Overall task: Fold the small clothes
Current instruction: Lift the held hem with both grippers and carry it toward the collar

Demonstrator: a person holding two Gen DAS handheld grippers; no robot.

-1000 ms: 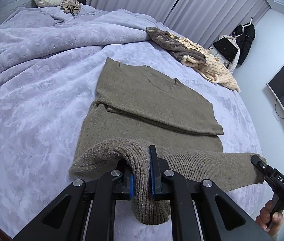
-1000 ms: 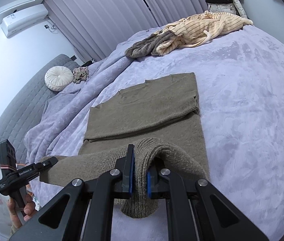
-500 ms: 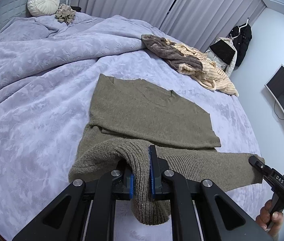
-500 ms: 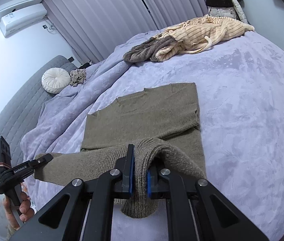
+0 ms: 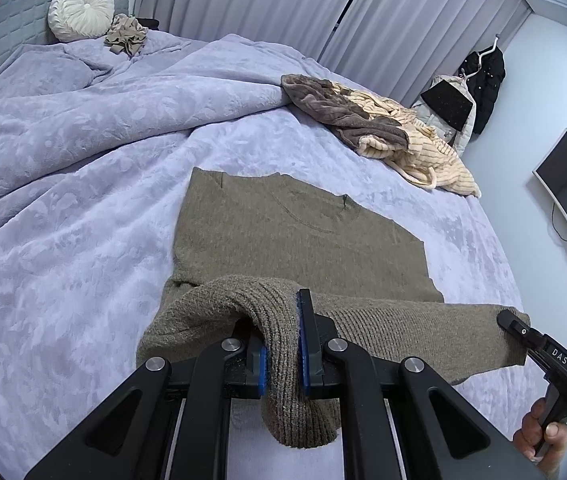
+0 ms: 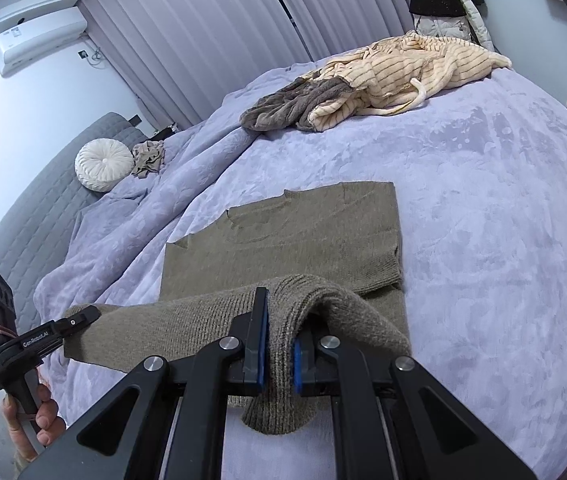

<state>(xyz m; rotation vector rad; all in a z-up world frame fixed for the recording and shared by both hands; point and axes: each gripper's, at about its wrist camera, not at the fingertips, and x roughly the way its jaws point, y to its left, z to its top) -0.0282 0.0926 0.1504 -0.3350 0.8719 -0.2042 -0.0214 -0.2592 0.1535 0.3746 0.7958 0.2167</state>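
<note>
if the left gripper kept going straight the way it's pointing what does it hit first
Most likely the olive sweater's flat folded body, which lies on the bed just beyond the hem the left gripper is clamping. Depth is hard to judge through the fisheye.

"DAS" in white letters on the black finger of the right gripper [image 5: 512,325], seen from the left wrist view. "GenRobot.AI" in white on the finger of the left gripper [image 6: 83,317], right wrist view. Small white print lower on its body, too small to read.
</note>
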